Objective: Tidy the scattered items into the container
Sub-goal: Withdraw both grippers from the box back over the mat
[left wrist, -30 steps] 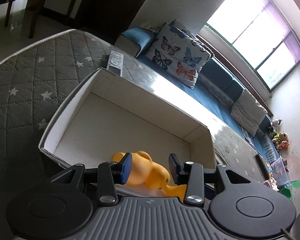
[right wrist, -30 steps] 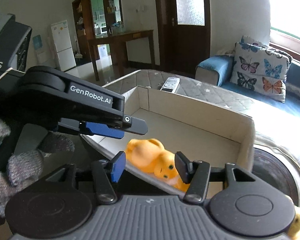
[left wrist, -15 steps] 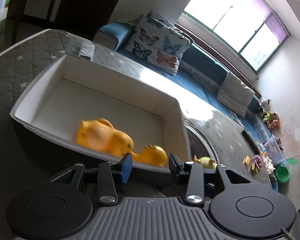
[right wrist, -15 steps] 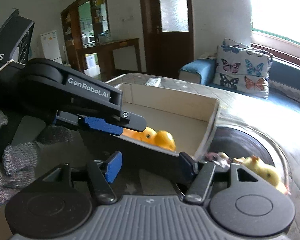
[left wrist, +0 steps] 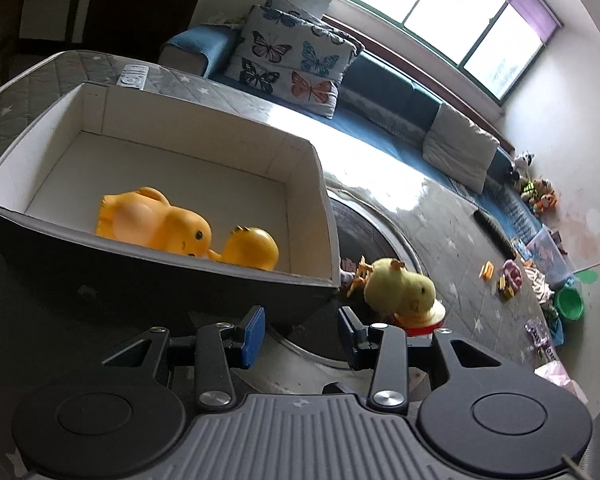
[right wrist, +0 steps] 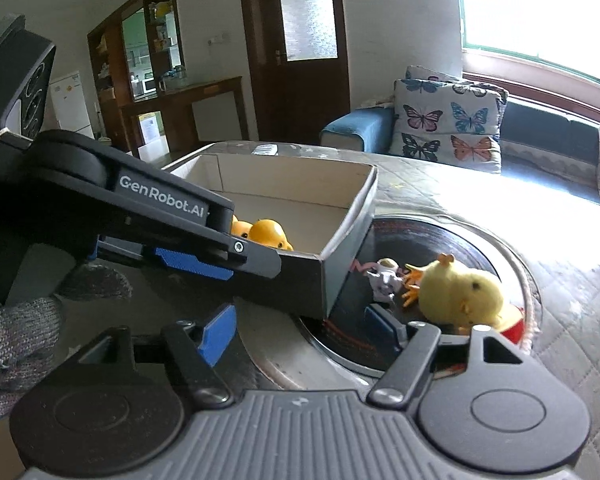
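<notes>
From my left gripper [left wrist: 302,330] I see the jaws released, nothing between the blue pads, hovering just short of the near wall of the cardboard box [left wrist: 160,276]. The box sits on the quilted, star-patterned desk [left wrist: 32,80], dark outside and pale inside. Two orange rubber ducks lie on its floor against the near wall: the larger duck [left wrist: 152,220] on its side, the smaller round duck [left wrist: 252,248] touching its beak end.

Outside the box, just beside its right corner, a pale yellow chick [left wrist: 400,288] stands on a red and cream base on the dark round plate [left wrist: 360,236] set in the desk. A small orange toy [left wrist: 358,274] lies between the chick and the box corner.

My right gripper [right wrist: 300,328] is also released, empty, its jaws spread wide and pointed at the box corner and the plate [right wrist: 420,232]. In this view the chick [right wrist: 460,292] is near the right finger, with a small white figure [right wrist: 386,278] next to it. The left gripper [right wrist: 160,216] crosses the frame over the box's near wall [right wrist: 300,276]. A remote control [left wrist: 132,76] lies beyond the box.
</notes>
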Demonstrator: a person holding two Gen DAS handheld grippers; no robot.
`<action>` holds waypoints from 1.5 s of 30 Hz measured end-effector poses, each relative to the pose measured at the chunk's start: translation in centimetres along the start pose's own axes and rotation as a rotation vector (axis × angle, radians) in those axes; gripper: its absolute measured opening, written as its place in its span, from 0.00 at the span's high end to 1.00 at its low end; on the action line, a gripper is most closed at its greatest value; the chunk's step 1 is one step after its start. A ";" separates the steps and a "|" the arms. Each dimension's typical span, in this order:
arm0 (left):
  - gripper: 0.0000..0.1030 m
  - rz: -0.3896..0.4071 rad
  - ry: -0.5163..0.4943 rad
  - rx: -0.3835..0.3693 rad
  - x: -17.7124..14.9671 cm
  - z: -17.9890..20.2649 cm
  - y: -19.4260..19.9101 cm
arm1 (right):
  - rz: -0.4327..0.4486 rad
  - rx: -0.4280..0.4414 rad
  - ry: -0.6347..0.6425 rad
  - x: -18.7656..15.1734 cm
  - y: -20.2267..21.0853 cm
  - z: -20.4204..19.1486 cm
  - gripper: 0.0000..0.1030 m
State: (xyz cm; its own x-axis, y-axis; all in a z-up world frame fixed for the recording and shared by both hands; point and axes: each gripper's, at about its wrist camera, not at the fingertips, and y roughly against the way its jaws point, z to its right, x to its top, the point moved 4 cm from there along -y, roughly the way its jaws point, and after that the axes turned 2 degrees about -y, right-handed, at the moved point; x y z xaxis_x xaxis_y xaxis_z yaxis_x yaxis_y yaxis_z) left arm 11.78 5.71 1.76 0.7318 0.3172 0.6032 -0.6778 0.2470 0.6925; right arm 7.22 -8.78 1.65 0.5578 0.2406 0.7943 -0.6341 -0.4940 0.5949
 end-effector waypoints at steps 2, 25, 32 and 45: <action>0.59 -0.007 -0.005 -0.001 -0.2 0.3 -0.2 | 0.002 -0.009 -0.003 -0.3 0.2 0.2 0.28; 0.59 -0.058 -0.095 -0.004 -2.6 4.0 -2.5 | 0.012 -0.104 -0.095 -3.4 2.6 4.5 0.02; 0.59 -0.087 -0.109 -0.009 -3.0 5.1 -3.8 | 0.016 -0.133 -0.123 -3.7 2.8 6.4 0.02; 0.59 -0.118 -0.107 -0.013 -2.5 6.5 -6.1 | -0.004 -0.209 -0.117 -3.5 1.7 10.2 0.05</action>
State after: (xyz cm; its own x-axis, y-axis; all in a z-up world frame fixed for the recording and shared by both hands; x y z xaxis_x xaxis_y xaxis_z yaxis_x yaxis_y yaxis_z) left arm 14.54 -2.50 -1.39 0.8091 0.1865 0.5573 -0.5873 0.2888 0.7560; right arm 9.65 -18.96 -1.31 0.6110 0.1373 0.7796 -0.7223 -0.3066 0.6200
